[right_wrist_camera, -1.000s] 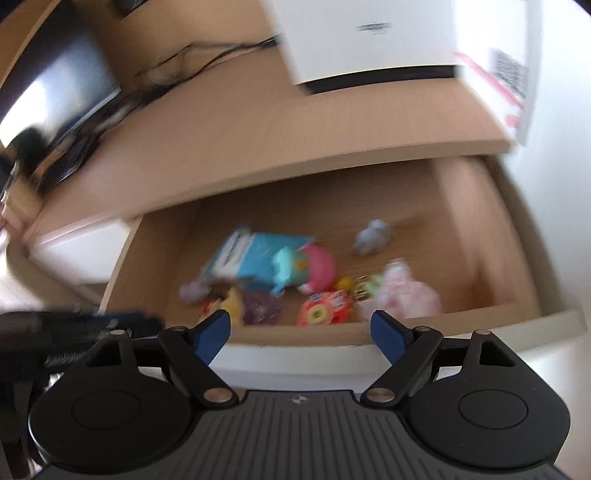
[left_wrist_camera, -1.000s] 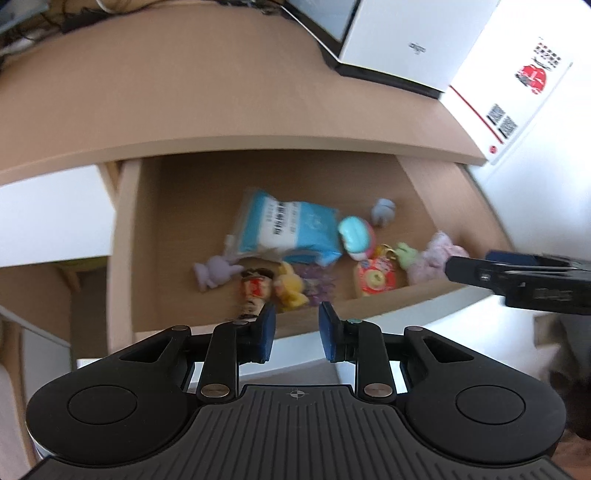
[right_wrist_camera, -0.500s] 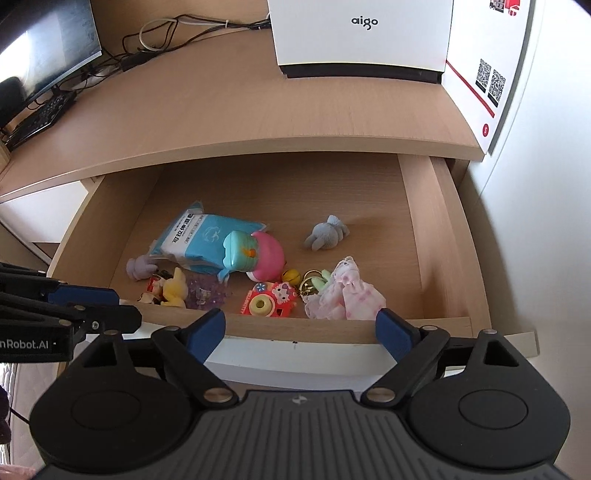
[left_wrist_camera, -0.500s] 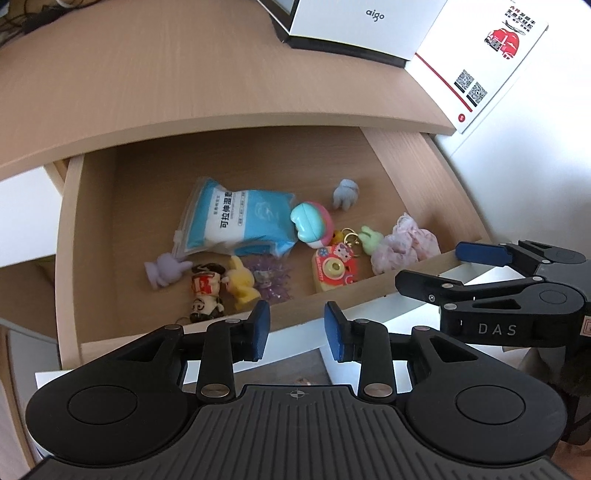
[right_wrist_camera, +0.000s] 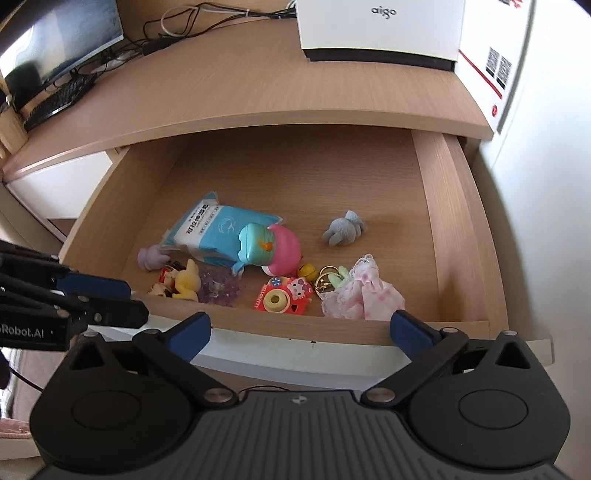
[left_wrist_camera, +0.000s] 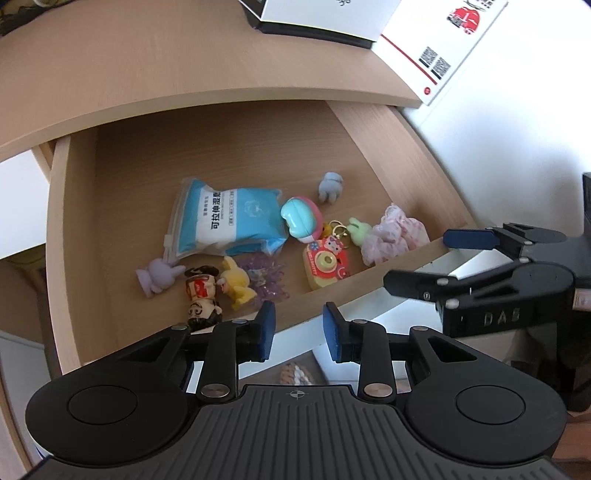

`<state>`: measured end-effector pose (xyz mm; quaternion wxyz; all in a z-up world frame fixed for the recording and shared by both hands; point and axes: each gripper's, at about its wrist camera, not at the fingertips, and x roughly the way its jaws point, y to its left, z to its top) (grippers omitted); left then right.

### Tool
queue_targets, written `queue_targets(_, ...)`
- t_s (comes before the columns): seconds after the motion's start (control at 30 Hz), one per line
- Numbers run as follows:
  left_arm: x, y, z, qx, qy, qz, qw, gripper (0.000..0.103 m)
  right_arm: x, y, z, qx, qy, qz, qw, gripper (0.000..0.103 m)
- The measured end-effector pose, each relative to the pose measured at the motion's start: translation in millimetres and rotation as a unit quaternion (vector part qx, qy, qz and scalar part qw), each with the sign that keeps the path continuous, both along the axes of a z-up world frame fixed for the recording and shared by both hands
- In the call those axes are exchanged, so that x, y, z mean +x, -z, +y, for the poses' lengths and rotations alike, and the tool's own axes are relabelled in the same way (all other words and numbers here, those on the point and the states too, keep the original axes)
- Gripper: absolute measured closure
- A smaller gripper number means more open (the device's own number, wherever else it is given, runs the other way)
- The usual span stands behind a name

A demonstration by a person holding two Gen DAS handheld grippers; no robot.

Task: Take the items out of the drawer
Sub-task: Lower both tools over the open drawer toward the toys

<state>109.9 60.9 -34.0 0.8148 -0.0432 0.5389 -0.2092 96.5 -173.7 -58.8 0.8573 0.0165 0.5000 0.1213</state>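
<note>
The drawer [right_wrist_camera: 458, 229] stands pulled out from under the desk top [right_wrist_camera: 258, 85], and both grippers hang in front of its front edge. The left gripper [left_wrist_camera: 298, 325] has its jaws parted by a modest gap with nothing between them, poised over the front lip near the left half. The right gripper [right_wrist_camera: 301, 328] has its jaws spread wide, empty, centred on the front wall.

Inside, everything crowds toward the front edge. A blue wet-wipe pack [right_wrist_camera: 210, 232] lies toward the left side, with a teal-and-pink toy [right_wrist_camera: 267, 247] resting against its right end. At the front left corner of the cluster sit a lilac rabbit figure [left_wrist_camera: 157, 275], a small red-and-white figurine [left_wrist_camera: 201, 291], a yellow rabbit figure [left_wrist_camera: 238, 282] and a purple glittery piece [left_wrist_camera: 267, 277], all close together. A red toy camera [right_wrist_camera: 284, 293] lies just behind the front wall, a gold key ring with a green bunny [right_wrist_camera: 332, 277] beside it, touching a pink frilly cloth [right_wrist_camera: 360, 291] toward the right side. A grey plush figure [right_wrist_camera: 343, 230] lies apart, further back.

On the desk top stand a white box [right_wrist_camera: 380, 29] and a monitor [right_wrist_camera: 62, 33].
</note>
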Motion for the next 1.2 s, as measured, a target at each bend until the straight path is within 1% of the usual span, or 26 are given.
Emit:
queue_targets(0.07,0,0,1,-0.003,0.006,-0.003,1.0000,0.071,4,-1,1,0.000,0.009,0.009,1.000,0.000)
queue_targets(0.2,-3,1,-1,-0.001,0.020,-0.016,0.9997,0.071,14,3,13,-0.033,0.020,0.021,0.999,0.000)
queue_targets(0.33,-2,1,-2,0.001,0.030,-0.014,0.9994,0.070,15,4,23,-0.030,0.003,0.033,0.999,0.000)
queue_targets(0.4,-2,0,-4,0.007,0.040,-0.014,0.9991,0.069,15,2,23,-0.032,0.013,0.034,0.999,0.000)
queue_targets(0.43,-2,-1,-6,0.012,0.047,-0.016,0.9987,0.068,15,-2,22,-0.030,0.023,0.027,0.999,0.000)
queue_targets(0.5,-2,0,-10,0.014,0.061,-0.017,0.9979,0.066,12,-15,19,-0.027,0.029,-0.004,0.999,0.000)
queue_targets(0.6,1,-1,-20,0.023,0.083,-0.010,0.9962,0.063,23,-32,17,-0.057,0.036,-0.052,0.996,0.000)
queue_targets(0.67,6,-1,-23,0.012,0.093,0.001,0.9956,0.062,34,-42,17,-0.062,0.030,-0.074,0.995,0.000)
queue_targets(0.7,11,0,-21,-0.006,0.092,0.013,0.9956,0.062,39,-47,17,-0.060,0.025,-0.089,0.994,0.000)
queue_targets(0.77,22,1,-15,-0.052,0.074,0.043,0.9950,0.063,49,-55,17,-0.058,0.026,-0.113,0.992,0.000)
queue_targets(0.8,27,-1,-12,-0.070,0.065,0.050,0.9942,0.063,54,-58,16,-0.054,0.031,-0.121,0.991,0.000)
queue_targets(0.83,33,-3,-9,-0.079,0.056,0.048,0.9941,0.063,59,-58,13,-0.047,0.035,-0.124,0.991,0.000)
queue_targets(0.9,44,-9,-5,-0.073,0.039,0.032,0.9960,0.063,66,-57,8,-0.036,0.041,-0.126,0.991,0.000)
queue_targets(0.97,59,-9,0,-0.070,0.014,0.032,0.9970,0.063,72,-52,4,-0.037,0.042,-0.120,0.991,0.000)
queue_targets(1.1,81,8,6,-0.045,-0.025,0.067,0.9964,0.063,73,-33,-3,-0.040,0.025,-0.103,0.994,0.000)
queue_targets(1.17,86,18,7,-0.051,-0.037,0.090,0.9940,0.063,74,-23,-5,-0.028,0.020,-0.087,0.996,0.000)
queue_targets(1.2,88,24,7,-0.047,-0.046,0.096,0.9932,0.063,76,-17,-7,-0.012,0.023,-0.077,0.997,0.000)
